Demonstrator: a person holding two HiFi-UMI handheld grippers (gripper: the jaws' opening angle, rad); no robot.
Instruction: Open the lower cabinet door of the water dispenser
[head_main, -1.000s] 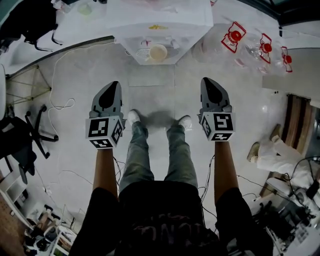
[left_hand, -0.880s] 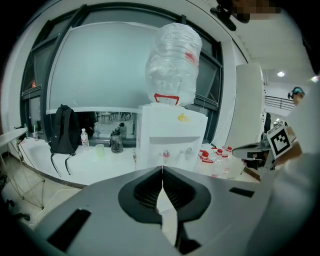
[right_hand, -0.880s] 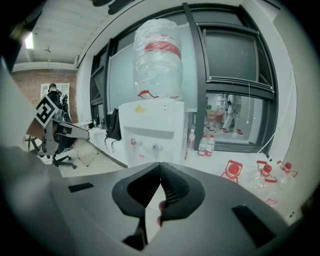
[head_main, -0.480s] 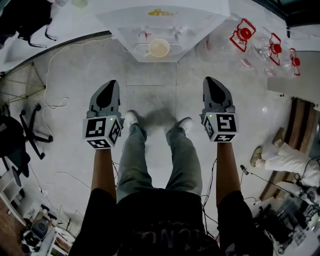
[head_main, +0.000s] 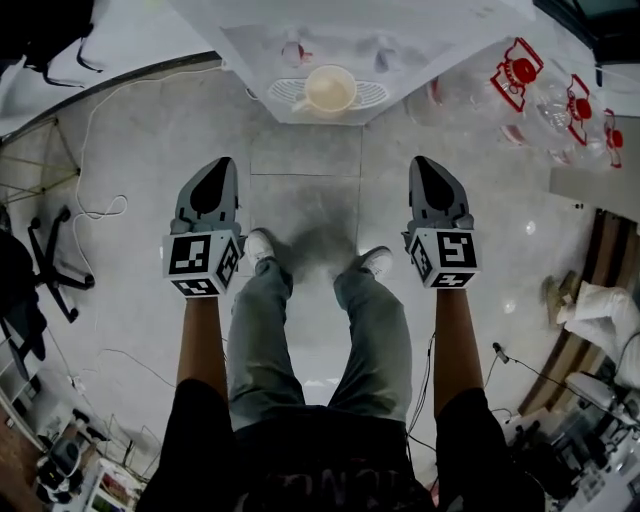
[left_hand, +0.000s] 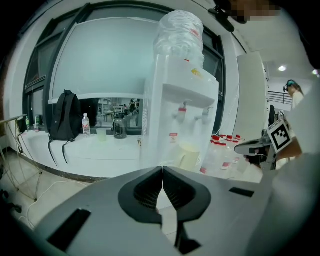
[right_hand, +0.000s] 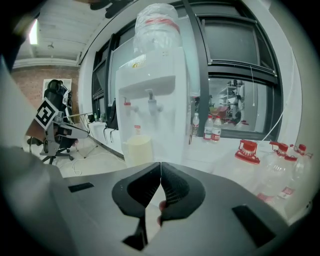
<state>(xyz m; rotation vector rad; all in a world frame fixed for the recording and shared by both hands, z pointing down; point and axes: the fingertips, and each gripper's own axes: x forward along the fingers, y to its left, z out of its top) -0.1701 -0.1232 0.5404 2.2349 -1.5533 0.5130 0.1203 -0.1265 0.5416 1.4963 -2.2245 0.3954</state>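
Note:
The white water dispenser (head_main: 350, 40) stands straight ahead at the top of the head view, with a cream cup (head_main: 330, 90) on its drip tray. Its lower cabinet door is hidden below the tray there. My left gripper (head_main: 220, 163) and right gripper (head_main: 421, 161) hover side by side over the floor, short of the dispenser and touching nothing. Both are shut and empty. In the left gripper view the dispenser (left_hand: 175, 115) rises behind the closed left gripper (left_hand: 162, 167). In the right gripper view the dispenser (right_hand: 150, 95) rises behind the closed right gripper (right_hand: 160, 164), whose body covers the cabinet.
Empty water jugs with red caps (head_main: 520, 72) lie right of the dispenser. An office chair (head_main: 40, 255) and loose cables (head_main: 100, 205) are on the floor at left. A black backpack (left_hand: 62, 122) and bottles (right_hand: 212, 127) rest on the window ledge. My shoes (head_main: 262, 242) stand between the grippers.
Both grippers have sunk together, still shut. The dispenser and its cup now look larger and closer at the top of the head view.

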